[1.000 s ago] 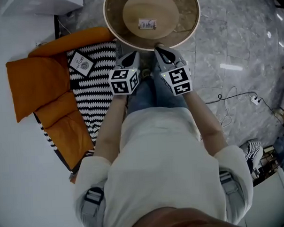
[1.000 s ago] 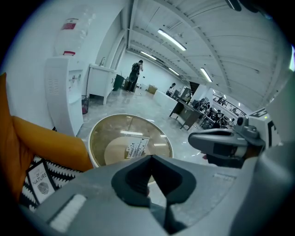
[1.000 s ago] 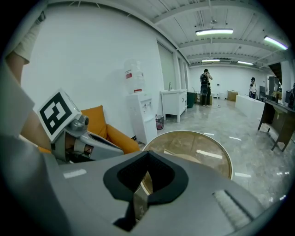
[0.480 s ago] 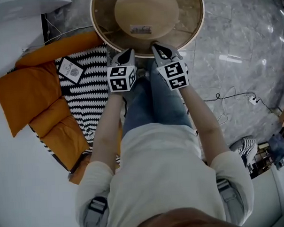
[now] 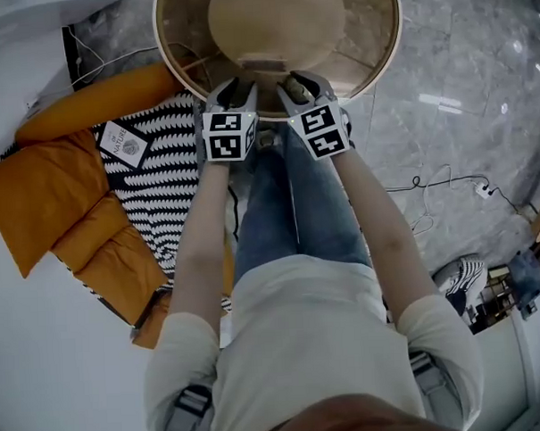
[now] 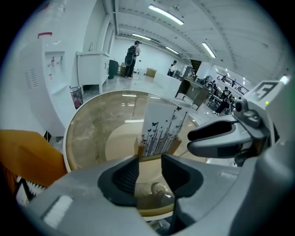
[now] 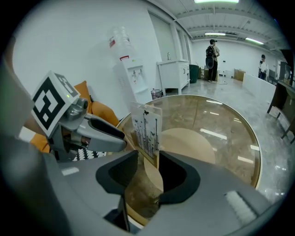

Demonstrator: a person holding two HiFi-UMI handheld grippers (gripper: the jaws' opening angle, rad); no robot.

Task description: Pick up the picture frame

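The big round table [image 5: 371, 63] is right in front of my knees. Orange cushions [image 5: 37, 198] and a black and white striped rug [image 5: 166, 183] lie on the floor at my left. My left gripper [image 6: 150, 173] and my right gripper [image 7: 148, 175] are side by side at the table's near edge, both with jaws opening. The little picture frame [image 6: 159, 126] stands upright on the table, just past the jaw tips, I think not yet between them
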